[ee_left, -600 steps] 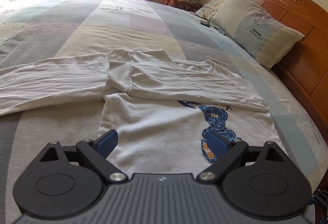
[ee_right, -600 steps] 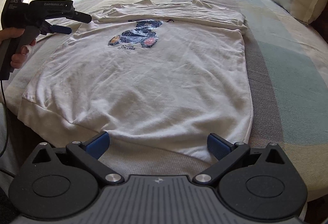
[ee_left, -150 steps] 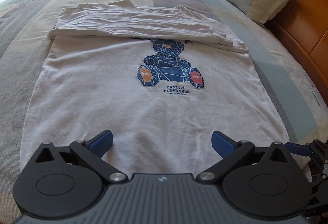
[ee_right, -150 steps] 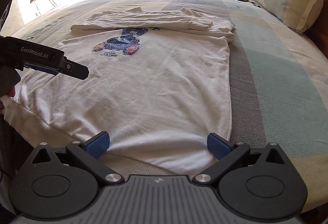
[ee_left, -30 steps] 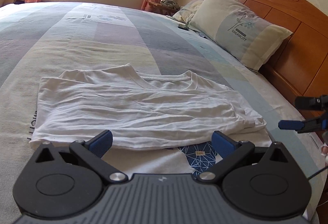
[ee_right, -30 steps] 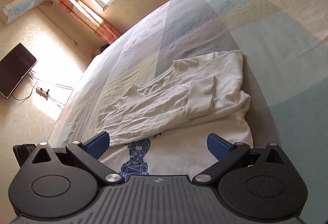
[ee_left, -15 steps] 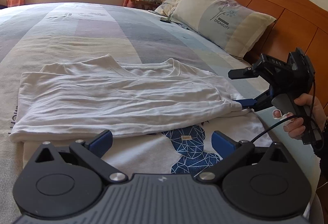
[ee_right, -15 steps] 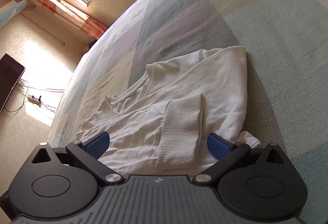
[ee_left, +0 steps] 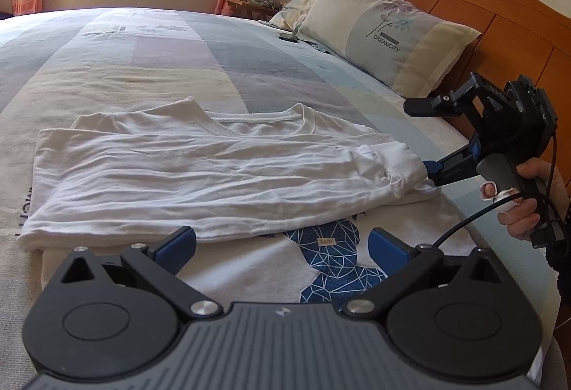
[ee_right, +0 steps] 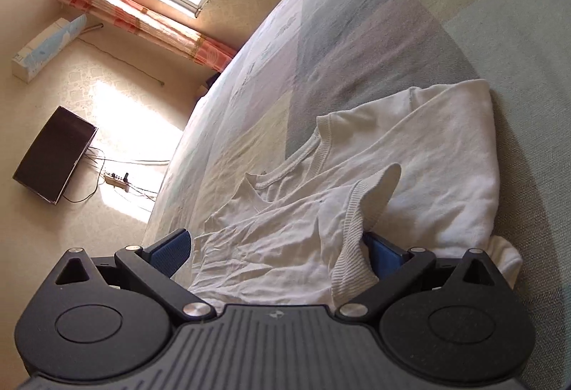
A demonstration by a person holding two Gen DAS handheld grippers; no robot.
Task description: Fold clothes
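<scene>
White cotton, a long-sleeved shirt (ee_left: 200, 172), lies flat on the bed (ee_left: 150, 58). Both sleeves (ee_left: 221, 183) are already folded across the chest above the blue bear print (ee_left: 339, 258), so we judge the sleeve stage nearly done.

Our right gripper (ee_right: 278, 247), at three o'clock of the shirt, has its jaws spread wide around the ribbed cuff (ee_right: 351, 233), one pad under it, nothing clamped yet. Our left gripper (ee_left: 282, 243) hovers at six o'clock over the print, jaws apart and empty. Left to do, we think: settle that cuff, then fold the body up.
</scene>
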